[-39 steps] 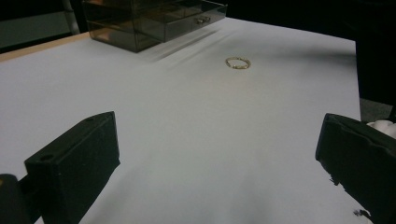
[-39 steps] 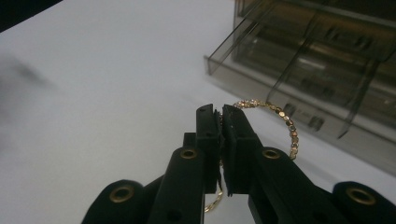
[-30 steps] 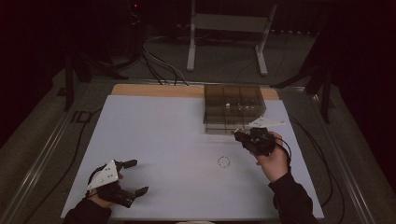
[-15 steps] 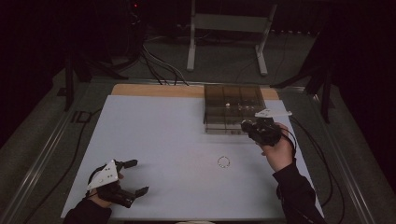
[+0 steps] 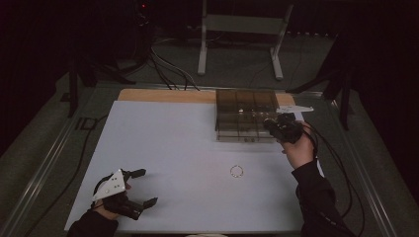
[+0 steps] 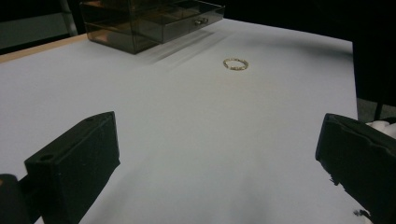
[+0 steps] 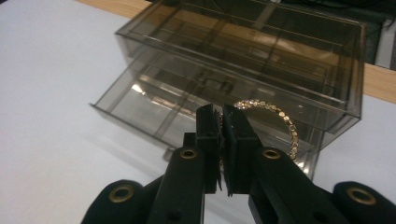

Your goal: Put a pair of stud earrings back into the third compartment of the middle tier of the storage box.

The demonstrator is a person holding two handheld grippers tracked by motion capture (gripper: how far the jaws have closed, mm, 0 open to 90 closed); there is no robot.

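Observation:
A gold link bracelet (image 7: 285, 122) hangs pinched in my right gripper (image 7: 221, 116), whose jaws are shut on it. The gripper is held just in front of a smoky clear drawer box (image 7: 261, 56), above its pulled-out lower drawer (image 7: 154, 107). In the high view the right gripper (image 5: 271, 124) sits at the box's (image 5: 245, 106) front right corner. A second gold bracelet (image 5: 236, 171) lies flat on the white table top. My left gripper (image 5: 148, 186) rests at the near left, jaws open and empty. In its own view the left gripper (image 6: 217, 154) faces the lying bracelet (image 6: 235, 64).
The white mat (image 5: 163, 143) covers a wooden table (image 5: 163, 95) whose far edge shows behind the box. Cables (image 5: 341, 168) trail from the right gripper past the table's right edge. A metal stand (image 5: 239, 29) stands on the floor beyond the table.
My right hand has carried the bracelet away from the table's middle, farther back and slightly right, up to the drawer box. The left gripper has stayed put.

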